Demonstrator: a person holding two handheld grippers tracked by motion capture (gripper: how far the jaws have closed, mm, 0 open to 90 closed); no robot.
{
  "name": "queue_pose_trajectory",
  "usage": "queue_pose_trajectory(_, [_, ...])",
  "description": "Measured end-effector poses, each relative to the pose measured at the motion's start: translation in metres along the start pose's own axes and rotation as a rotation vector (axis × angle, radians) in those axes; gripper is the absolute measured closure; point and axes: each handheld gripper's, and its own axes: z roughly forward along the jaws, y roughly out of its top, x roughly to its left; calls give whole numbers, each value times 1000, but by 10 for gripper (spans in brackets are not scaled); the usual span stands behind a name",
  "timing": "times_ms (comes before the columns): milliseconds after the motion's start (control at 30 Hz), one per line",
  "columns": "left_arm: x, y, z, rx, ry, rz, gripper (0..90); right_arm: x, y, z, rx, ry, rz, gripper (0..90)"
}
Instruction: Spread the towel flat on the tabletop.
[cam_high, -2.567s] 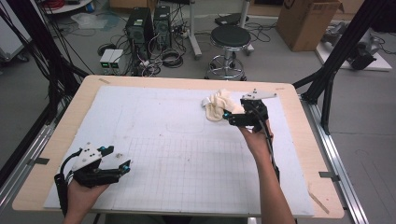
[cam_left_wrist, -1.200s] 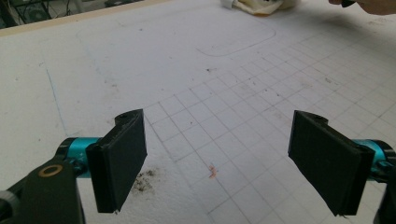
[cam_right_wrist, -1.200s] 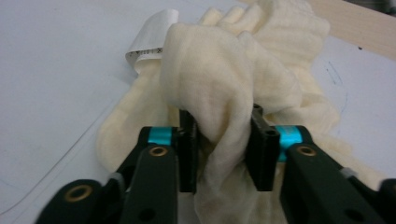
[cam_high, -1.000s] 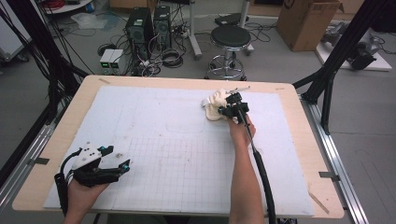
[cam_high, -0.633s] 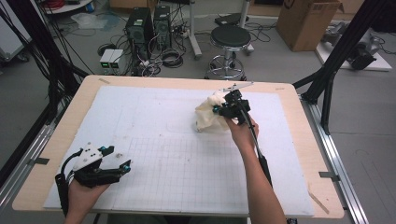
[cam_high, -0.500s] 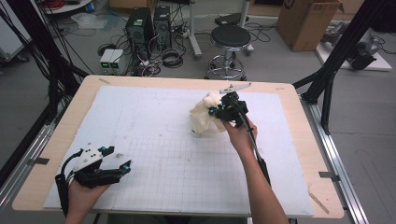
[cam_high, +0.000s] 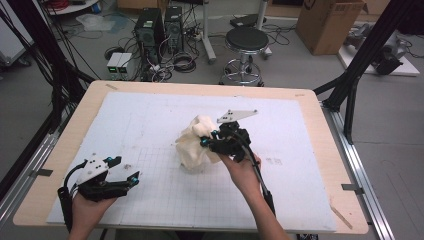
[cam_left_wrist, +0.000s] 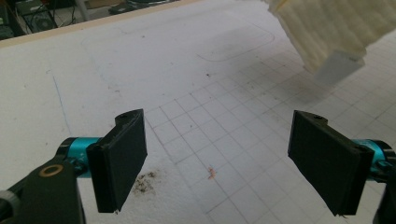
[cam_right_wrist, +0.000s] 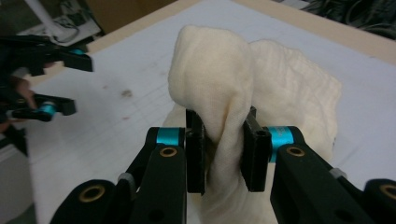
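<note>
Carried from the upper right toward frame centre, the cream cloth (cam_high: 196, 145) hangs pinched in the right gripper (cam_high: 209, 142) (for spreading, probably); the left gripper (cam_high: 127, 172) waits wide open, empty.

The surface (cam_high: 320, 107) is a pale wooden board with rounded corners, set on a metal frame. A large white sheet (cam_high: 125, 120) covers nearly all of it, leaving a strip of bare wood around the edges. The near part of the sheet is printed with a fine grid (cam_left_wrist: 243, 135); farther back there is a faint outline of a rounded rectangle (cam_left_wrist: 236, 44). Small dark smudges (cam_left_wrist: 144, 182) and a reddish fleck (cam_left_wrist: 211, 172) mark the sheet near the front left.
</note>
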Motion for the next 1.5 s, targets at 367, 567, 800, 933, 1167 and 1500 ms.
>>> queue_pose_trajectory(367, [-1, 1, 2, 4, -12, 8, 208, 7, -23, 65, 154, -59, -39, 742])
queue_pose_trajectory(567, [-5, 3, 8, 14, -40, 18, 230, -5, -33, 84, 175, -80, -18, 733])
queue_pose_trajectory(800, [-16, 8, 20, 20, -109, 24, 302, -17, -40, 95, 198, -107, -13, 629])
queue_pose_trajectory(933, [-21, 13, 29, 34, -137, 23, 384, -16, -35, 85, 143, -102, -19, 510])
queue_pose_trajectory(1167, [-31, 20, 50, 58, -181, 43, 481, -13, -31, 52, 55, -72, -45, 353])
queue_pose_trajectory(1500, [-30, 21, 82, 125, -223, 8, 565, -7, -66, 5, -17, -53, -77, 480])
